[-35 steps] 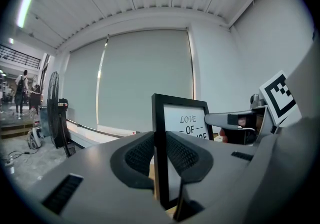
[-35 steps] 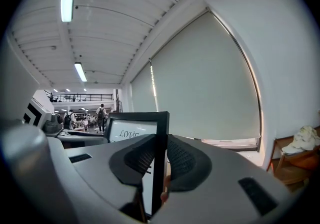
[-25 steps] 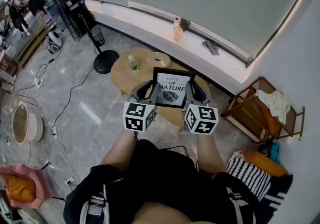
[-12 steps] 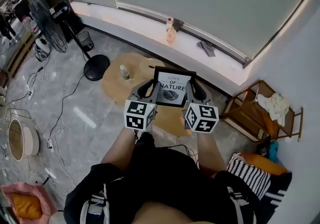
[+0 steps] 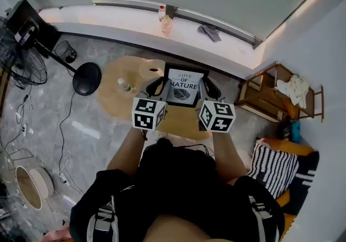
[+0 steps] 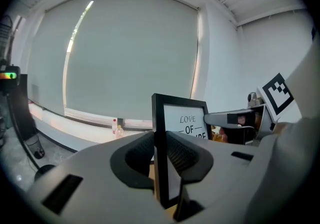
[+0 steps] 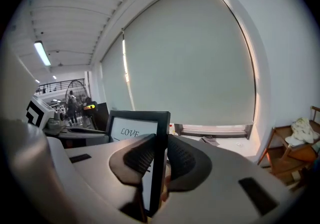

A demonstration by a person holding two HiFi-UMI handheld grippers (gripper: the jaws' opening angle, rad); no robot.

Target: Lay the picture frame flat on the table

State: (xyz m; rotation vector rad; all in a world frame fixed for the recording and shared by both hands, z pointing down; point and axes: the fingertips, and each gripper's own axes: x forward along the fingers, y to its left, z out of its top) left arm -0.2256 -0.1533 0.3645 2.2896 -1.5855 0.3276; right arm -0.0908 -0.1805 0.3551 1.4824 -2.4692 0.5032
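Note:
A black picture frame (image 5: 183, 85) with a white print stands upright, held in the air above the round wooden table (image 5: 116, 98). My left gripper (image 5: 157, 88) is shut on the frame's left edge (image 6: 161, 153). My right gripper (image 5: 206, 89) is shut on its right edge (image 7: 159, 163). In both gripper views the frame's edge runs straight up between the ribbed pads. The frame's face is turned toward me in the head view.
A small bottle (image 5: 124, 84) stands on the table's left part and a tape roll (image 5: 152, 70) lies near its far edge. A fan base (image 5: 86, 78) stands on the floor at left. A wooden rack (image 5: 275, 95) is at right, a window ledge (image 5: 178, 38) beyond the table.
The head view has swung, so the table and frame sit higher and further left among the surroundings. Both grippers keep their hold on the upright frame.

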